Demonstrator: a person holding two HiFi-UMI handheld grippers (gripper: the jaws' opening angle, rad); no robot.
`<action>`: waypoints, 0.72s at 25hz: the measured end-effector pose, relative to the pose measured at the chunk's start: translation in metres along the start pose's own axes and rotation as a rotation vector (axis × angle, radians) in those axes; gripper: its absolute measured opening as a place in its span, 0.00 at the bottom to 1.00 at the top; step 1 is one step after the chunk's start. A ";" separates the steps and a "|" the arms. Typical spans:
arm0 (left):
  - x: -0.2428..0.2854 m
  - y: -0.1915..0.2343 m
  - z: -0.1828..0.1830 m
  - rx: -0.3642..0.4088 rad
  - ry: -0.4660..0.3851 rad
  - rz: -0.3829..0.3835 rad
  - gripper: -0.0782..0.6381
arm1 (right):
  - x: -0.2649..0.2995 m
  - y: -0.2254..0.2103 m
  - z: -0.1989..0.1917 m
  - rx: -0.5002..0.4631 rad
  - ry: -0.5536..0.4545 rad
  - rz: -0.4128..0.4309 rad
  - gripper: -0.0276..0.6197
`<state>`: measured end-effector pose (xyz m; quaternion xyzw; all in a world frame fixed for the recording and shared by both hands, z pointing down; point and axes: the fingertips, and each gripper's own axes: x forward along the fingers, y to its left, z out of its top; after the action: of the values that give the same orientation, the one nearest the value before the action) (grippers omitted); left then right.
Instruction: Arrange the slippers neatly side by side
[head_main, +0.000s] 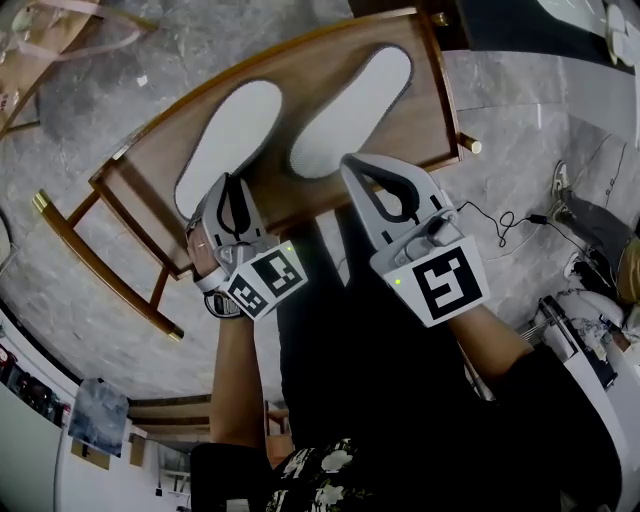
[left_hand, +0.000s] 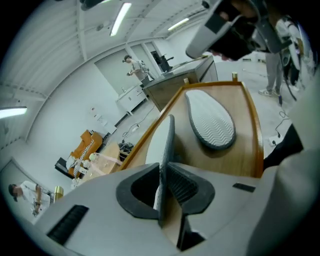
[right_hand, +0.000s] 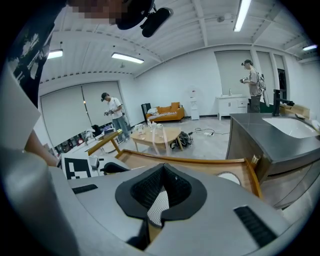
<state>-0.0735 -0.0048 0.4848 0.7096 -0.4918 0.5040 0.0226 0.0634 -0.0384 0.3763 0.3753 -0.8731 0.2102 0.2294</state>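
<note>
**A:** How far along is this looking?

**B:** Fairly far, I'd judge. Both slippers are lying soles up on the wooden surface (head_main: 150, 165). The left slipper (head_main: 230, 140) and the right slipper (head_main: 355, 105) are running roughly parallel, with a strip of bare wood between them. Their heels aren't quite lining up, though, because the left one is sitting nearer the front edge.

**A:** What are the grippers doing?

**B:** The left gripper (head_main: 228, 182) is pinching the left slipper's heel, and its fingers (left_hand: 182, 185) are pressing on the thin sole from both sides (the sole is showing edge-on in its own view). The right gripper (head_main: 350, 160) is sitting at the right slipper's heel with its fingers pressed together. The zigzag sole is showing through the gap behind them, but I can't tell whether they are nipping the rim.

**A:** So what's remaining?

**B:** Probably evening up the heels, closing the gap and letting go.

**A:** Is anything getting in the way?

**B:** Not much. The surface's raised rim is limiting how far the toes can slide. A cable (head_main: 500, 215) is trailing across the floor (head_main: 100, 120) to the right, well apart from the slippers. People are standing far off in the room.
</note>
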 end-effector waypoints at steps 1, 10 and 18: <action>-0.003 0.002 0.003 -0.017 -0.003 -0.001 0.17 | 0.000 0.000 0.002 -0.003 -0.001 0.003 0.04; -0.021 0.016 0.022 -0.112 -0.019 -0.009 0.15 | 0.003 0.009 0.013 -0.033 -0.002 0.039 0.03; -0.031 0.037 0.031 -0.307 -0.026 -0.033 0.15 | 0.010 0.011 0.019 -0.039 -0.004 0.054 0.04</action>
<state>-0.0788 -0.0187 0.4295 0.7124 -0.5515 0.4133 0.1327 0.0449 -0.0476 0.3638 0.3473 -0.8875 0.1982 0.2290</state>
